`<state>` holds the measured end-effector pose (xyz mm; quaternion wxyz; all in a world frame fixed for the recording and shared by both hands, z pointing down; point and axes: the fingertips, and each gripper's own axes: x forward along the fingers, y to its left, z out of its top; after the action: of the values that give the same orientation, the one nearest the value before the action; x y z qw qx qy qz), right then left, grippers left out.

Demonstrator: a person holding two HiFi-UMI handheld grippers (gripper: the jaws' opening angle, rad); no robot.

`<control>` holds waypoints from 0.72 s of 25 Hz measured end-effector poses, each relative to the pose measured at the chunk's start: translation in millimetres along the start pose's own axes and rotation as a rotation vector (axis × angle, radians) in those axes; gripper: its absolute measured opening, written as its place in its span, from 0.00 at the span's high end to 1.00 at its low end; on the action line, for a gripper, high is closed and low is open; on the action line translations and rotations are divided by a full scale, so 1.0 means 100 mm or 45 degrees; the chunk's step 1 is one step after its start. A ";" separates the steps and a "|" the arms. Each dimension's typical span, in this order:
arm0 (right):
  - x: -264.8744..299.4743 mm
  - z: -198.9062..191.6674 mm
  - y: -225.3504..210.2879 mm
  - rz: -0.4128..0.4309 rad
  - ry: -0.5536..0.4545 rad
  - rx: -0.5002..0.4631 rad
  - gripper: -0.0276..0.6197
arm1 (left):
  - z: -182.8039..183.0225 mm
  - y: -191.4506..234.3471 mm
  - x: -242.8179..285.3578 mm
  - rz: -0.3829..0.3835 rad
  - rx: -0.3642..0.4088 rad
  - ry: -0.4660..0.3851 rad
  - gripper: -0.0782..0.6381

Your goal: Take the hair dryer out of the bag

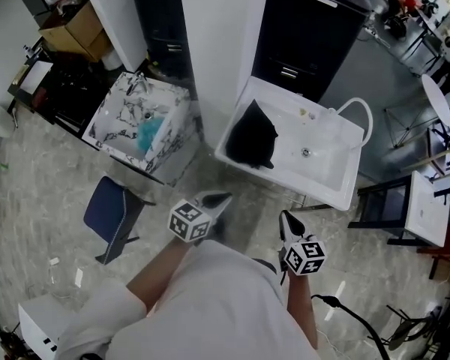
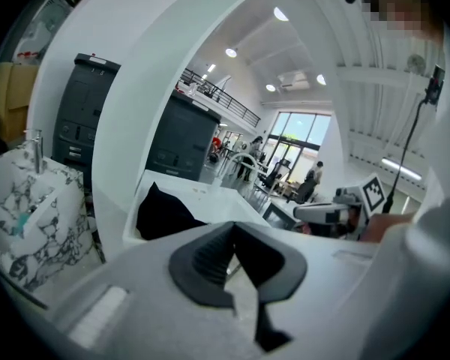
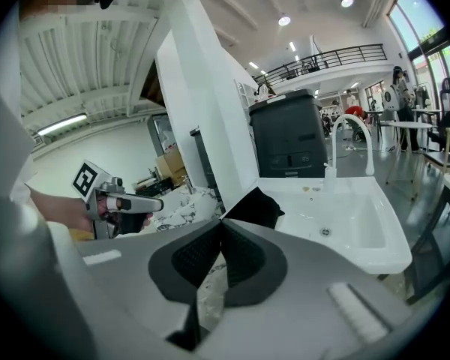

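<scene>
Slumping black bag (image 1: 252,136) — peaked, glossy white sink (image 1: 328,165)

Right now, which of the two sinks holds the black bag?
The plain white sink, on the head view's right; the black bag sits at its left end. The marble-patterned sink holds something teal instead.

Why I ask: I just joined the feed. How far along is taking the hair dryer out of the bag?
Nothing looks done: the soft black fabric bag lies in the white rectangular sink, and no hair dryer shows. In hand: nothing; the left gripper and right gripper are both shut and empty, short of the sink. Left: reach the bag, open it, lift the dryer out.
</scene>
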<state>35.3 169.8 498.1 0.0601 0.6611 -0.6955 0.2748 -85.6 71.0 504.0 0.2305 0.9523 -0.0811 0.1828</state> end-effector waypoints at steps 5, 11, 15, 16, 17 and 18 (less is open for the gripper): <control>0.29 0.12 -0.04 -0.037 0.008 0.004 0.95 | 0.17 0.29 0.13 -0.052 0.015 0.005 0.89; 0.60 0.18 -0.05 -0.061 0.031 0.008 0.95 | 0.26 0.54 0.22 -0.116 0.008 0.030 0.89; 0.77 0.26 -0.02 -0.068 0.025 0.031 0.95 | 0.27 0.68 0.25 -0.129 0.014 0.051 0.89; 0.81 0.28 0.00 -0.067 0.024 0.032 0.95 | 0.28 0.73 0.25 -0.127 0.017 0.056 0.89; 0.85 0.29 0.01 -0.064 0.025 0.029 0.95 | 0.29 0.77 0.26 -0.125 0.019 0.058 0.89; 0.89 0.30 0.02 -0.061 0.030 0.026 0.95 | 0.30 0.80 0.27 -0.122 0.019 0.058 0.89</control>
<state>30.9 77.0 512.0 0.0681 0.6749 -0.6760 0.2880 -71.1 -15.3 522.6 0.2335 0.9524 -0.0289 0.1938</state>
